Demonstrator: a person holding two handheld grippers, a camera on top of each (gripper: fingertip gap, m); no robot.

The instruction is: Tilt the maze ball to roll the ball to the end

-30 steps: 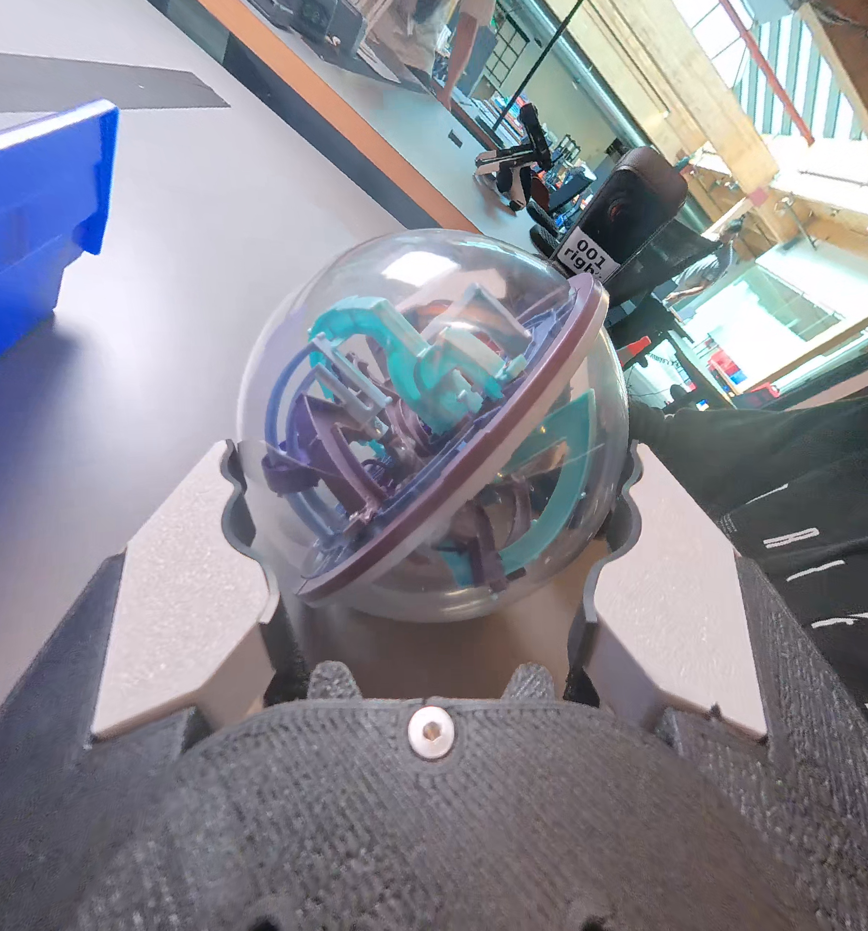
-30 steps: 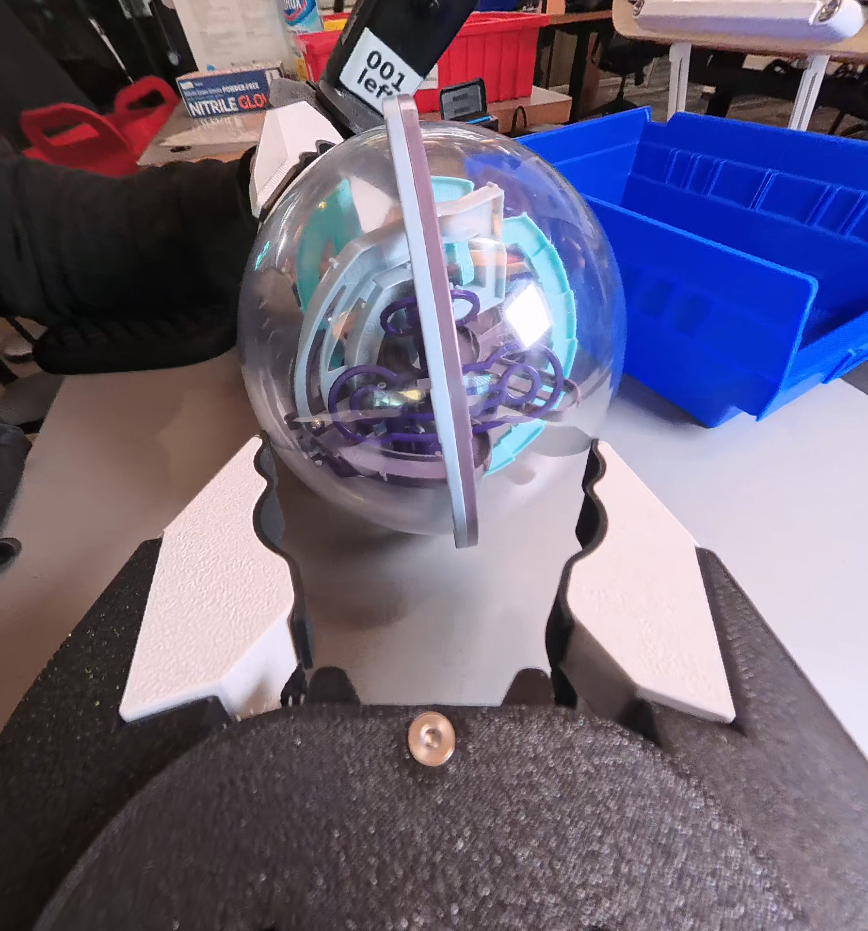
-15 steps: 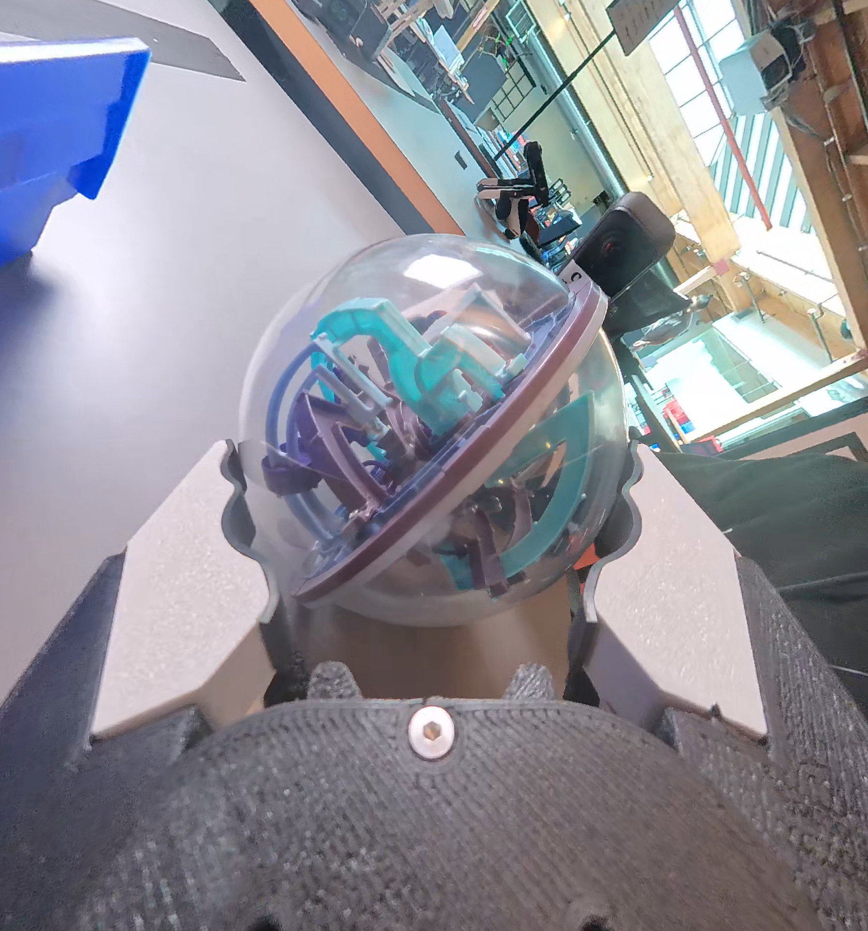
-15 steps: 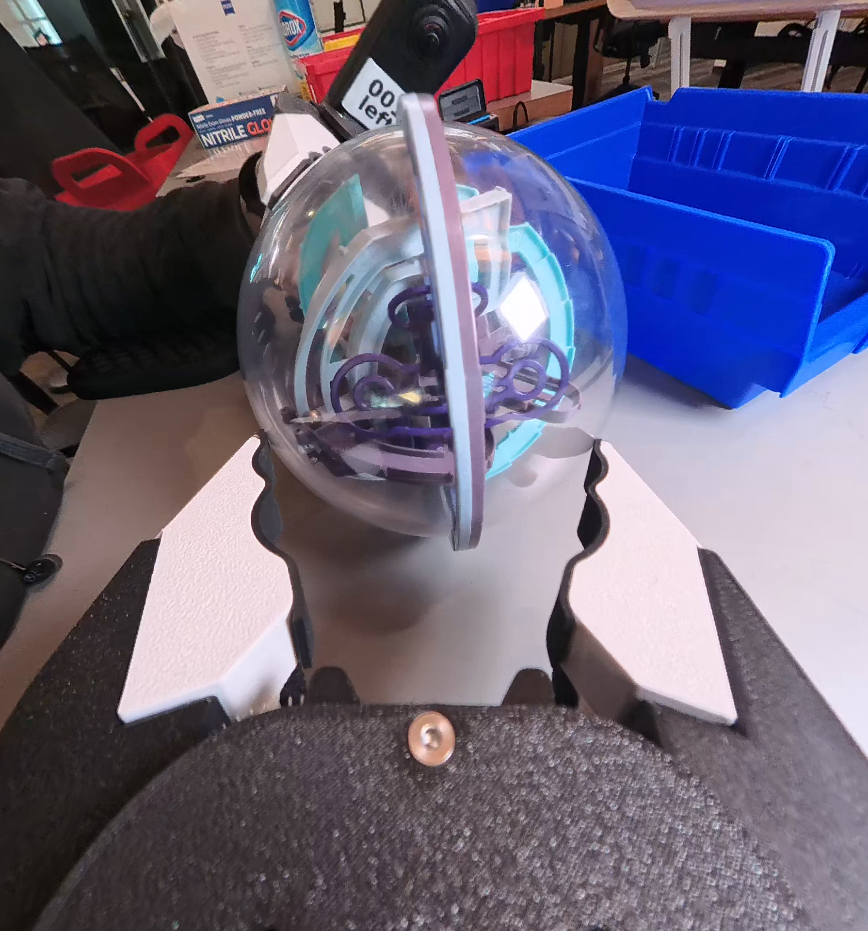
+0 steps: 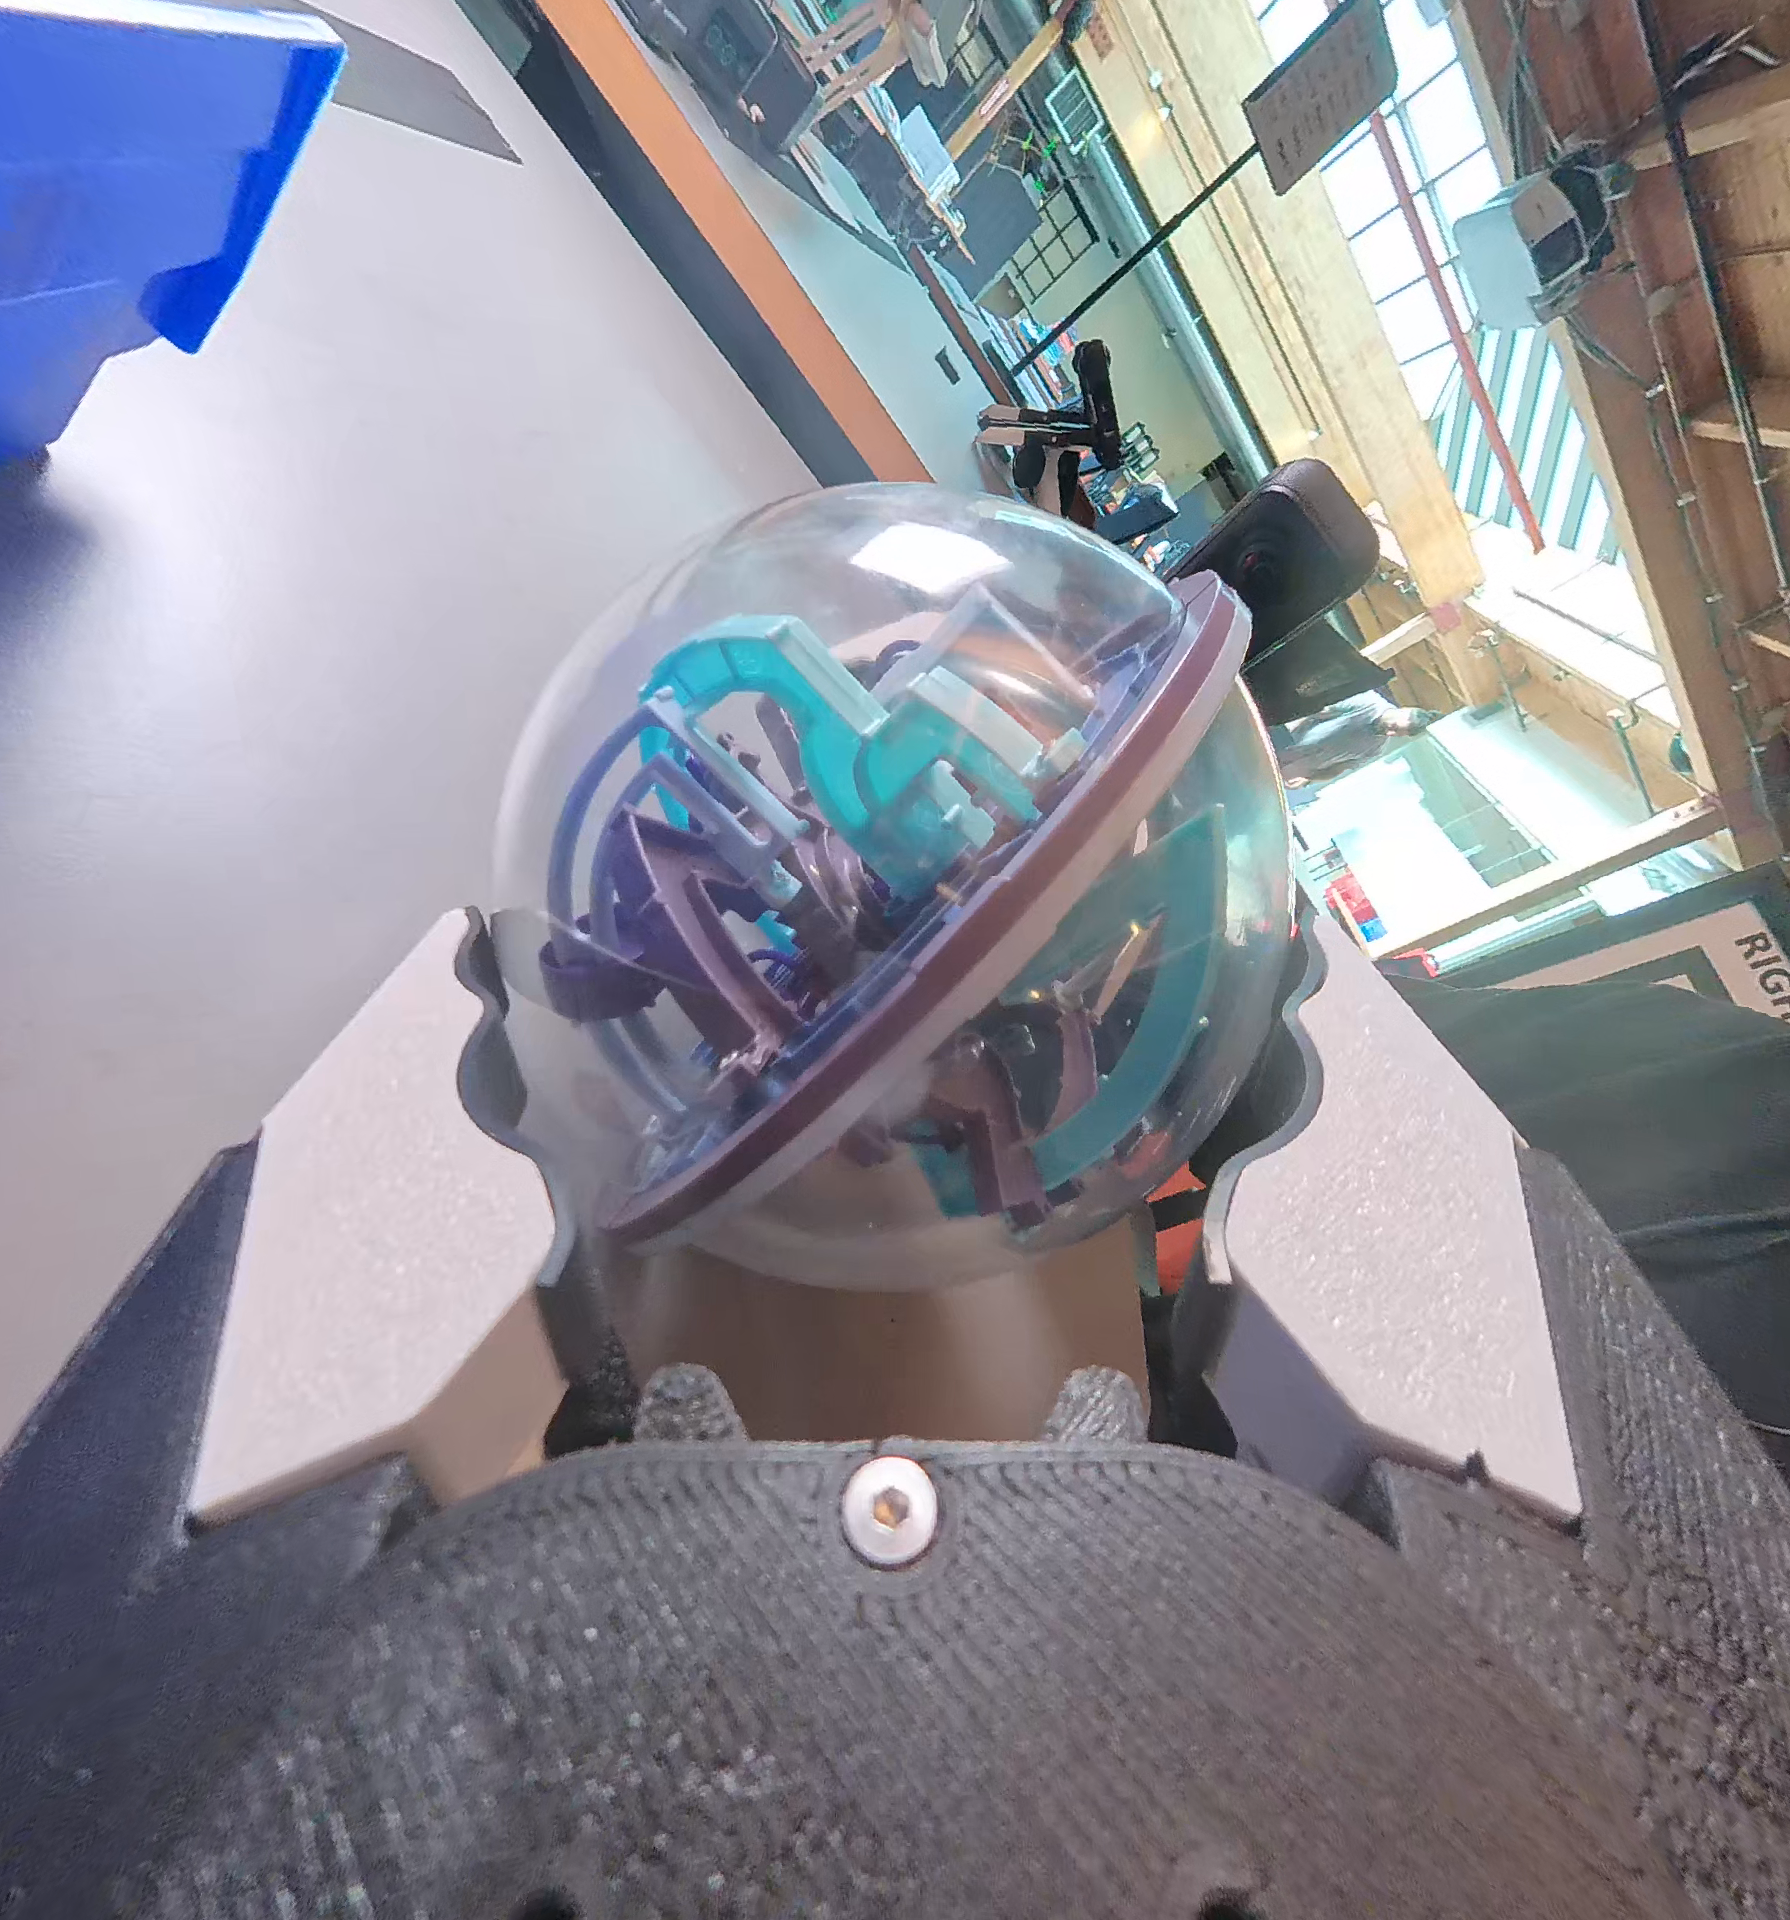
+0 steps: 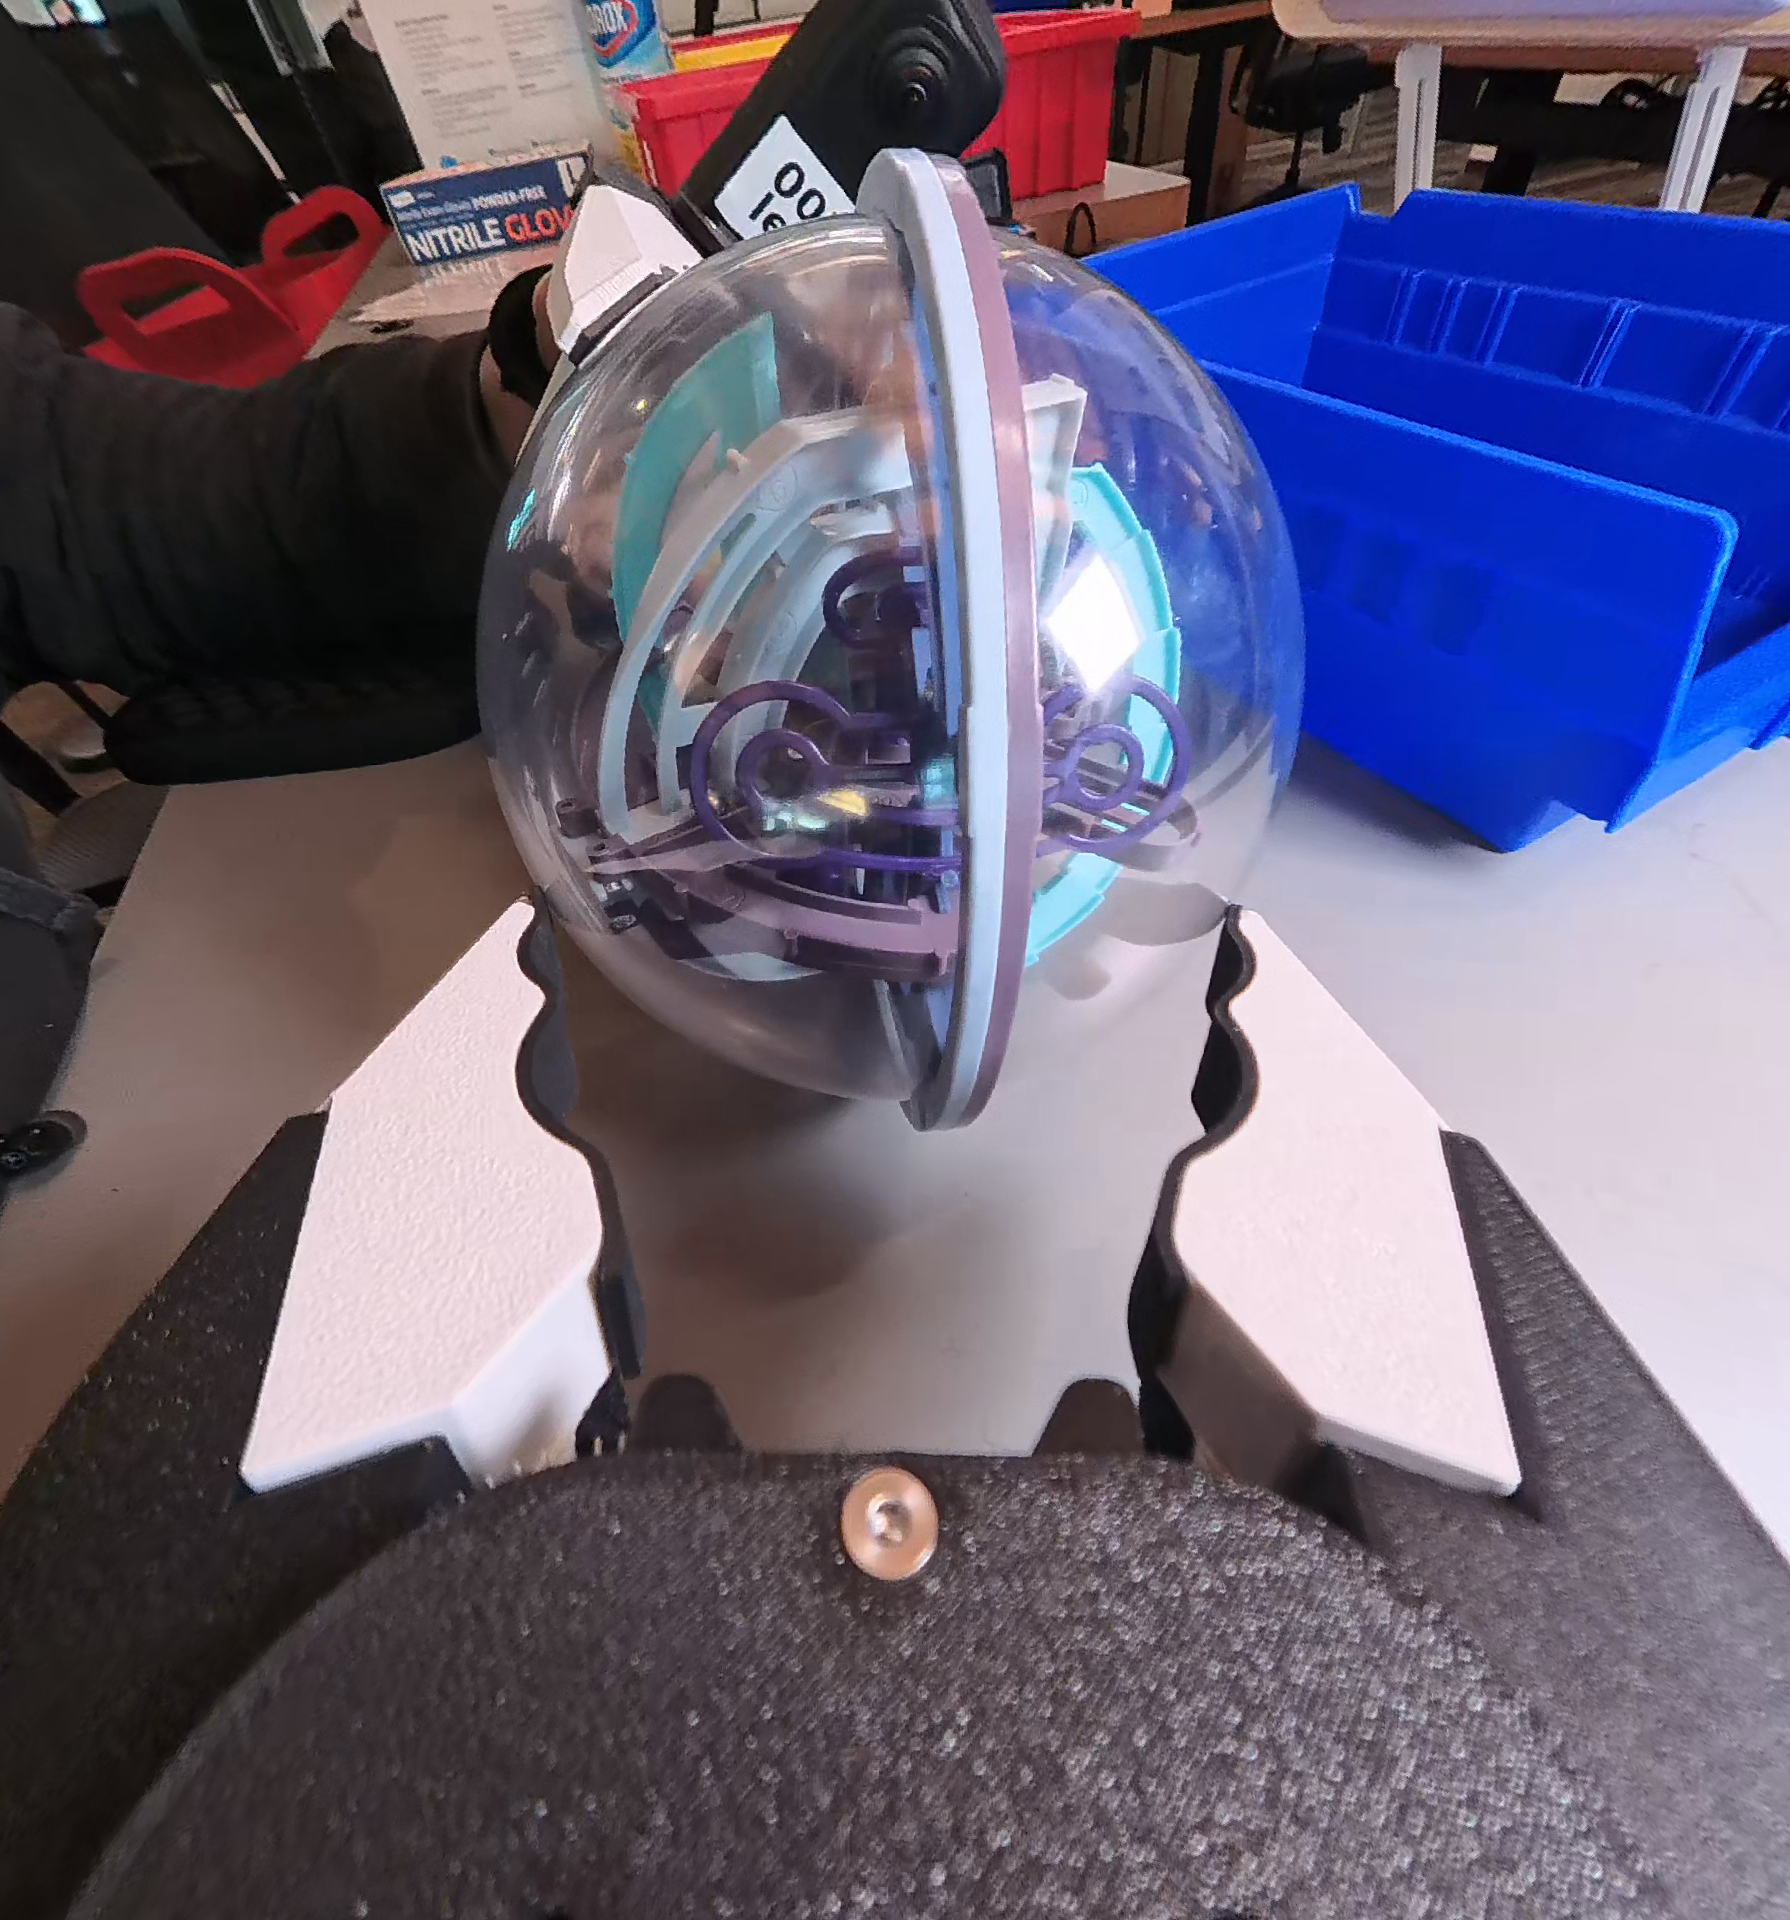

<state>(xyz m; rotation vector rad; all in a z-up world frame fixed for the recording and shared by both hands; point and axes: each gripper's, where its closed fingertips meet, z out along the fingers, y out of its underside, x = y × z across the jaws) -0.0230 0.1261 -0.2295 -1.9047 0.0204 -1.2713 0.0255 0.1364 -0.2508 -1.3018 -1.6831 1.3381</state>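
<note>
Gripping the clear plastic maze ball (image 5: 891,883) from opposite sides, the left gripper (image 5: 891,1018) and right gripper (image 6: 886,997) pinch it above the white bench (image 6: 1493,1039). A blue plastic bin (image 6: 1556,499) sits near the bench's far edge

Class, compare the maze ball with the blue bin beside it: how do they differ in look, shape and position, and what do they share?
1. The maze ball is a clear sphere showing teal and purple tracks; the blue bin is opaque.
2. The maze ball is round and closed; the blue bin is boxy, open-topped, with dividers.
3. The maze ball sits between the right gripper's fingers; the blue bin rests on the table.

Both look plastic.
</note>
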